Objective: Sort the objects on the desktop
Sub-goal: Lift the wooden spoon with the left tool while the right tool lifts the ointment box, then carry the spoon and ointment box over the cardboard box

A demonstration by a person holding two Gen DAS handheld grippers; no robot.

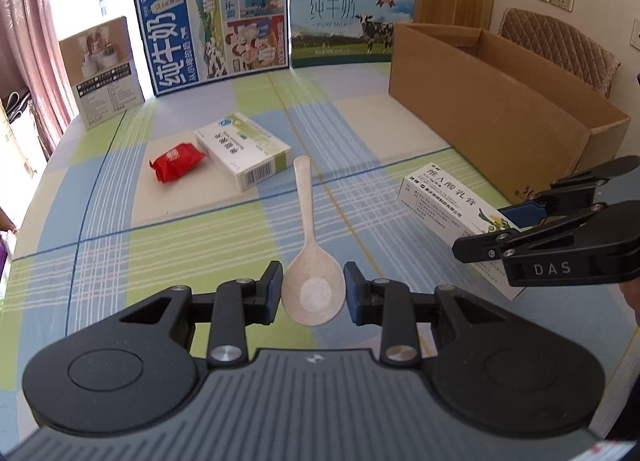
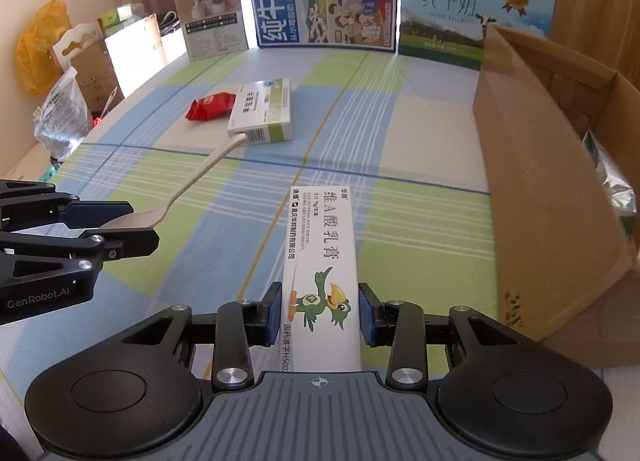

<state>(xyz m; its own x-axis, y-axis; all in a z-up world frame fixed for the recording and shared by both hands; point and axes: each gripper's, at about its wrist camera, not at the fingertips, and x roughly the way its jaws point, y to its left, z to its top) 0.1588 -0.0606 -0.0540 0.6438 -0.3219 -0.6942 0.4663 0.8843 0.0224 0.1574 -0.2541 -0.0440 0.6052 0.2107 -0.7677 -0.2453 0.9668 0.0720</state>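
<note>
My left gripper (image 1: 313, 293) is shut on the bowl of a beige spoon (image 1: 308, 257), whose handle points away over the checked tablecloth. From the right wrist view the same spoon (image 2: 192, 185) hangs lifted in the left gripper (image 2: 120, 221). My right gripper (image 2: 319, 309) is shut on a long white ointment box with a green bird (image 2: 320, 261), held above the table. The left wrist view has this box (image 1: 448, 209) in the right gripper (image 1: 492, 229) at the right. A red snack packet (image 1: 176, 161) and a white-green medicine box (image 1: 244, 149) lie on the table beyond.
An open brown cardboard box (image 2: 532, 181) stands at the right with a silver bag inside. Two milk cartons (image 1: 216, 25) and a small printed box (image 1: 104, 69) stand along the far edge. Bags and cartons (image 2: 60, 73) sit off the table's left side.
</note>
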